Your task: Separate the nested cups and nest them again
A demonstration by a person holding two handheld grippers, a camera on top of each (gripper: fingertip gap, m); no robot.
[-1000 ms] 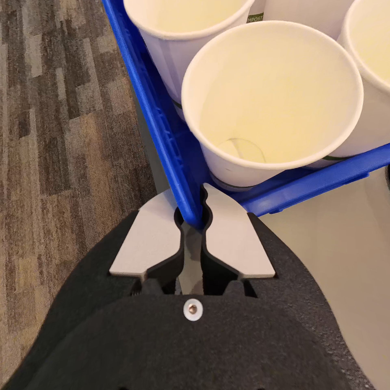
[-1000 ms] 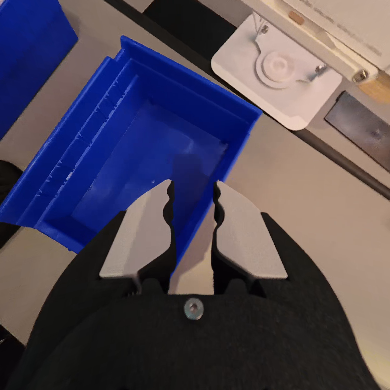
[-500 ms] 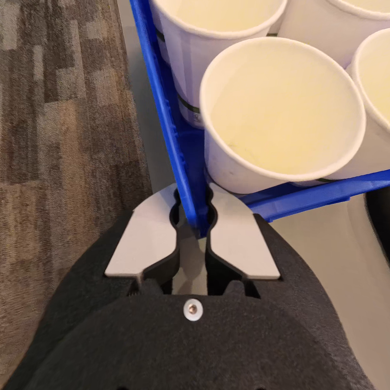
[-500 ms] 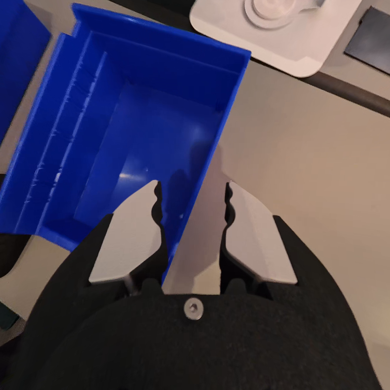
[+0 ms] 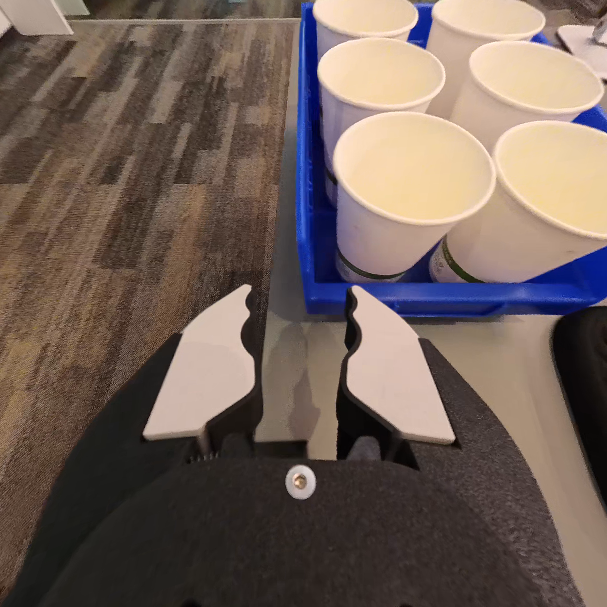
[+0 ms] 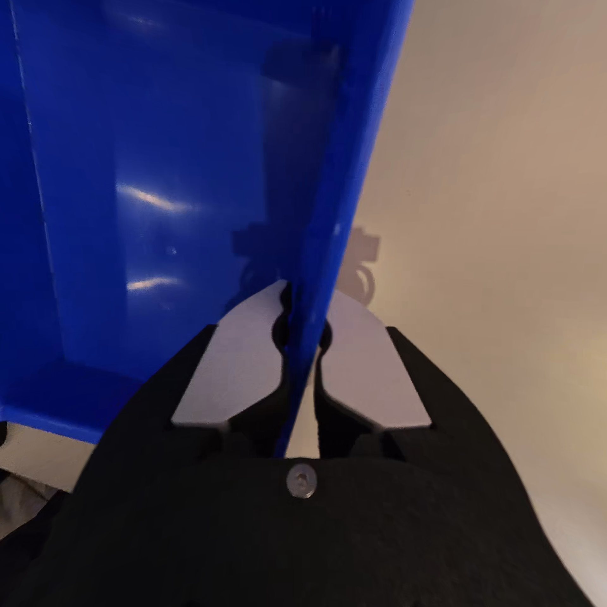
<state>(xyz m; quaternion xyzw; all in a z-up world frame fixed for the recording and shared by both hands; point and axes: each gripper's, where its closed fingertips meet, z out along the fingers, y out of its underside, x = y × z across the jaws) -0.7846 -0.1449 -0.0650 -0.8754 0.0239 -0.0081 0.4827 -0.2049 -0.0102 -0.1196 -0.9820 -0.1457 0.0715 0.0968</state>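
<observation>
In the left wrist view several white paper cups (image 5: 410, 170) stand upright in a blue bin (image 5: 443, 299) on the grey table. My left gripper (image 5: 299, 292) is open and empty, just short of the bin's near left corner. In the right wrist view my right gripper (image 6: 307, 292) is shut on the right side wall of a second, empty blue bin (image 6: 164, 164). One finger is inside the bin, the other outside. The wall (image 6: 328, 256) hides the right fingertip.
The table's left edge (image 5: 279, 197) runs beside the cup bin, with patterned carpet (image 5: 131, 164) below it. A black object (image 5: 584, 377) lies at the right edge of the left wrist view. Bare beige table (image 6: 492, 230) lies right of the empty bin.
My left gripper let go of the cup bin's corner, opened and drew back. My right gripper moved down over the empty bin's right wall and closed on it.
</observation>
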